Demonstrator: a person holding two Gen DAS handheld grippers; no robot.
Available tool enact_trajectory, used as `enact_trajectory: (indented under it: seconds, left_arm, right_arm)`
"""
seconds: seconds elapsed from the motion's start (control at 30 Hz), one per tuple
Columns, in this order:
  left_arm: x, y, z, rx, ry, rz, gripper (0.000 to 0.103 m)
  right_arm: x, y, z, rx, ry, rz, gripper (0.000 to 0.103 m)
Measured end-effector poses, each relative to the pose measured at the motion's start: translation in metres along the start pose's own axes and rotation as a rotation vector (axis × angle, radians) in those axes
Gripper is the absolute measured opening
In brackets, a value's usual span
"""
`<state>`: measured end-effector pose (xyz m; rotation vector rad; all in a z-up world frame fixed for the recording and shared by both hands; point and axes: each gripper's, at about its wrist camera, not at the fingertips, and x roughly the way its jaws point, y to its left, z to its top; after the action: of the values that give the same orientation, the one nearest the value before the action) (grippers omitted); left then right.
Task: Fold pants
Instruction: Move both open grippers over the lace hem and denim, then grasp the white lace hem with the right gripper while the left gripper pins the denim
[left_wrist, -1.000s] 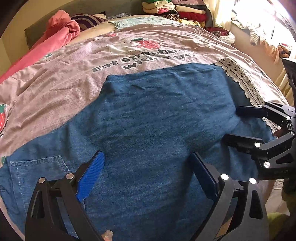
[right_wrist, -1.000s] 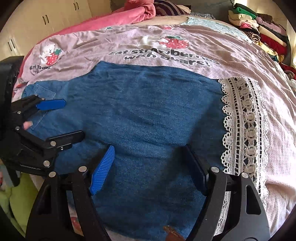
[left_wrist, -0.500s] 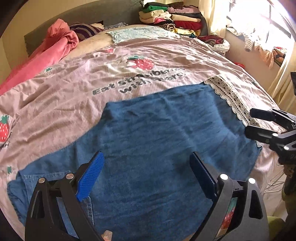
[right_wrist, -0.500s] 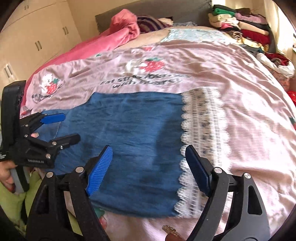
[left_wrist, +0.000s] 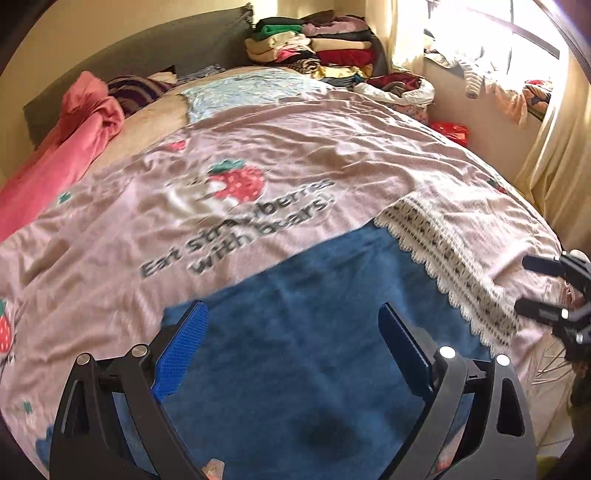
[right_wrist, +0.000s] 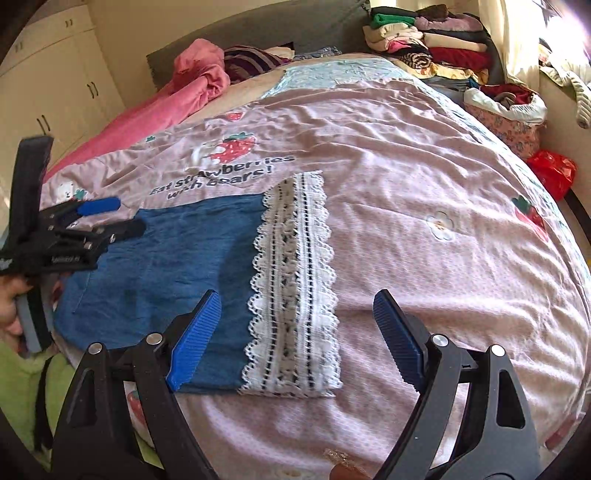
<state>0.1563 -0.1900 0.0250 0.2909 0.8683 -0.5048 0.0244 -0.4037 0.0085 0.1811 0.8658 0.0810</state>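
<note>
Both tongs (left_wrist: 291, 347) (right_wrist: 295, 328) now higher and apart, empty, pants (right_wrist: 177, 254) flat below on the bedspread (right_wrist: 424, 184).

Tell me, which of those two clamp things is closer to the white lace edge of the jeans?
Right. The right gripper hovers just above the lace hem; the left gripper is over the denim's far end.
</note>
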Motion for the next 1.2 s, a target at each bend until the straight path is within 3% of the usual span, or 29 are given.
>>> enact_trajectory:
  seconds: [0.3, 0.7, 0.83, 1.03, 1.2]
  left_arm:
    - [0.039, -0.032, 0.03, 0.101, 0.001, -0.028, 0.093]
    - [0.104, -0.035, 0.035, 0.107, 0.108, -0.137, 0.092]
    - [0.116, -0.034, 0.033, 0.079, 0.127, -0.173, 0.082]
    - [0.115, -0.048, 0.033, 0.105, 0.117, -0.216, 0.052]
    - [0.112, -0.057, 0.03, 0.123, 0.114, -0.198, 0.032]
  right_arm:
    - [0.016, -0.006, -0.016, 0.055, 0.06, 0.054, 0.078]
    - [0.039, -0.014, -0.024, 0.118, 0.113, 0.113, 0.078]
    - [0.043, -0.017, -0.023, 0.131, 0.113, 0.147, 0.072]
    - [0.055, -0.018, -0.018, 0.14, 0.115, 0.203, 0.057]
    - [0.058, -0.01, -0.012, 0.103, 0.119, 0.238, 0.024]
